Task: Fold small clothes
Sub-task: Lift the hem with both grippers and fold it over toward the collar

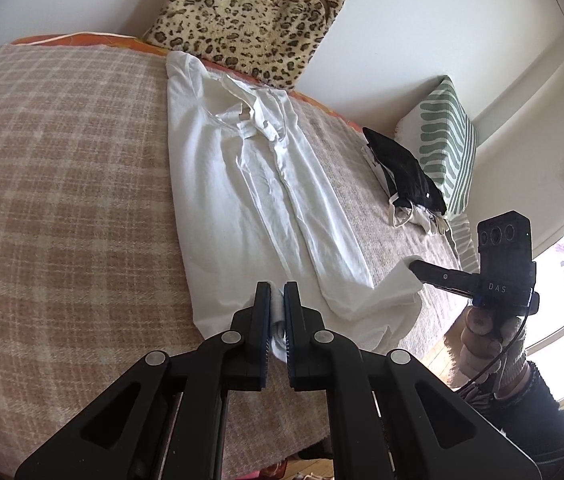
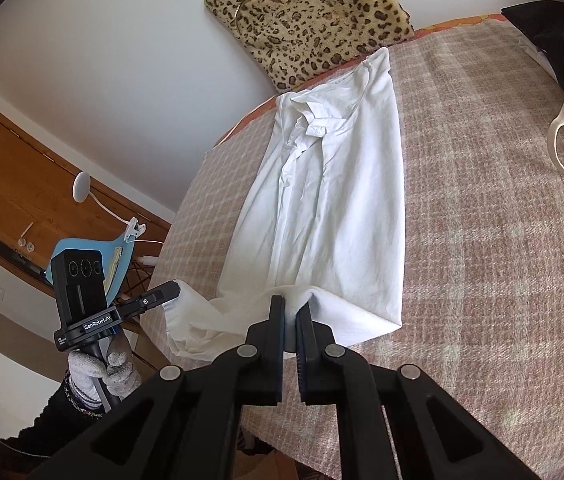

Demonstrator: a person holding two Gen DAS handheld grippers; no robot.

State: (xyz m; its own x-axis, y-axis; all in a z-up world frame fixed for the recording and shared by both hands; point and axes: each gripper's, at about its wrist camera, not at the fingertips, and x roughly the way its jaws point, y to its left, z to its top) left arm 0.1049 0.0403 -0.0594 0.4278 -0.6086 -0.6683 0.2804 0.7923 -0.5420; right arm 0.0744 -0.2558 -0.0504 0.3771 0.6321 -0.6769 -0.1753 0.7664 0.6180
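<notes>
Nearest, the left gripper point(image 1: 277, 294) is clamped on a bunch of the white shirt's point(image 1: 249, 184) hem, and the right gripper point(image 2: 290, 306) pinches the same hem edge further along, both lifting it off the plaid blanket point(image 1: 61, 184). A gloved hand point(image 2: 101, 372) grips the left handle. The shirt lies lengthwise up the bed, collar far. Beyond it sit a black garment point(image 1: 402, 168), a green striped cushion point(image 1: 442, 140) and a leopard-print cushion point(image 1: 249, 16) against the wall.
</notes>
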